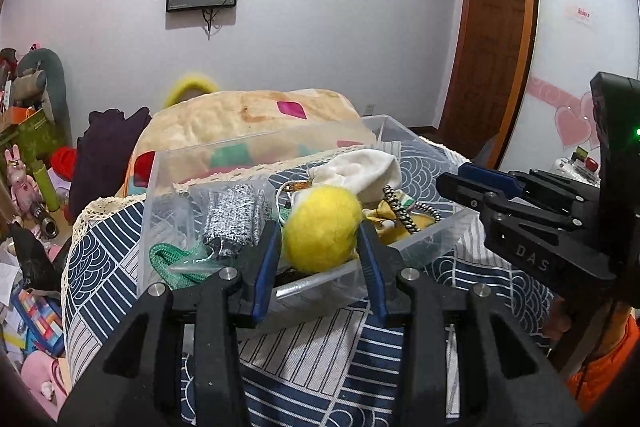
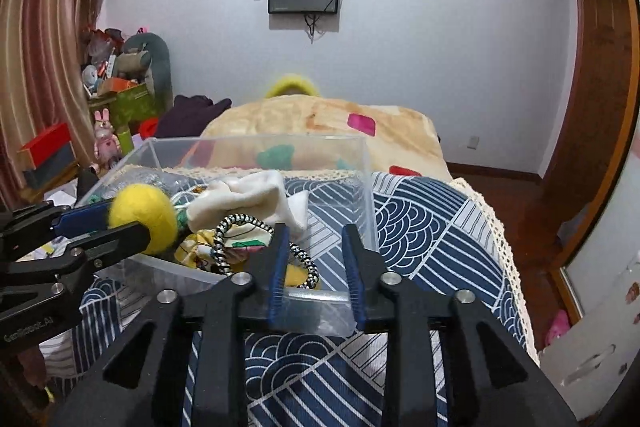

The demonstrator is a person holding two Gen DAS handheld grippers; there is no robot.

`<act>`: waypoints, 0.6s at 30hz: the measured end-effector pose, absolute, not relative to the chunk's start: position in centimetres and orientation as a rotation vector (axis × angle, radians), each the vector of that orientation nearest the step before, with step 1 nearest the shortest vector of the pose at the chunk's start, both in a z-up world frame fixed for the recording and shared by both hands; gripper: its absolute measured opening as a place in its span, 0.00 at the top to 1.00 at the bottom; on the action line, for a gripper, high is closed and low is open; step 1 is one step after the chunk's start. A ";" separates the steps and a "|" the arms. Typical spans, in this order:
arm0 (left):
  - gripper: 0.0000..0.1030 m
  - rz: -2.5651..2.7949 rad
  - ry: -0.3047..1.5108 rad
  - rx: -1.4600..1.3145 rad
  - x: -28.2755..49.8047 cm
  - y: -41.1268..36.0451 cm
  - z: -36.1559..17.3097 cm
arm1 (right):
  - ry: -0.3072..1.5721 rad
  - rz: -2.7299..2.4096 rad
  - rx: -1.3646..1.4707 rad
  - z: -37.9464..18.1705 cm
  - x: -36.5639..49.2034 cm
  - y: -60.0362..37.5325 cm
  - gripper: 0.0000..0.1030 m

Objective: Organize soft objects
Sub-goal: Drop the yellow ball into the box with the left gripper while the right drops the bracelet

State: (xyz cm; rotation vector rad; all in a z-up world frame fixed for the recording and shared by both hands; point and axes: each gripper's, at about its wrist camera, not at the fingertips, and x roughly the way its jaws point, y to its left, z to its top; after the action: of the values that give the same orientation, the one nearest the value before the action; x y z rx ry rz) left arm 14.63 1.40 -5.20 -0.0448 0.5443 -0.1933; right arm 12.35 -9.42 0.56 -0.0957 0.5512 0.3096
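Note:
My left gripper [image 1: 320,239] is shut on a yellow fuzzy ball [image 1: 322,229] and holds it just above the near rim of a clear plastic box [image 1: 320,281]. The ball [image 2: 144,217] and the left gripper [image 2: 120,223] also show in the right wrist view. The box holds a white cloth [image 1: 360,169], a black-and-white braided cord [image 2: 228,235], a yellow patterned cloth [image 2: 200,247], a grey knitted piece in a bag [image 1: 232,219] and a green strap [image 1: 172,263]. My right gripper [image 2: 316,247] is open and empty at the box's near right corner [image 2: 320,311]; it also shows in the left wrist view [image 1: 460,183].
The box rests on a bed with a blue-and-white patterned cover [image 2: 420,227]. A beige blanket with coloured patches [image 2: 340,123] lies behind it. Toys and boxes [image 2: 116,95] crowd the left side. A wooden door [image 1: 492,47] stands at the right.

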 end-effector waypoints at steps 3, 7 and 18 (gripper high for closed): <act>0.62 -0.192 0.527 -0.052 13.9 1.7 -4.5 | 0.532 0.328 -0.091 1.4 11.7 -9.7 0.76; 0.62 -0.182 0.486 -0.065 12.4 2.2 -3.2 | 0.489 0.357 -0.087 3.0 10.3 -9.7 0.76; 0.62 -0.140 0.327 -0.078 6.7 2.9 0.9 | 0.358 0.457 -0.011 6.9 5.8 -10.9 0.73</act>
State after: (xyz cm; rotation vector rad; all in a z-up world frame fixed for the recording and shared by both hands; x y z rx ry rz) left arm 6.74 2.88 0.89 -0.0785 0.3268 -0.1398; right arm 5.81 -10.91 6.94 -0.0108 0.3577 0.4572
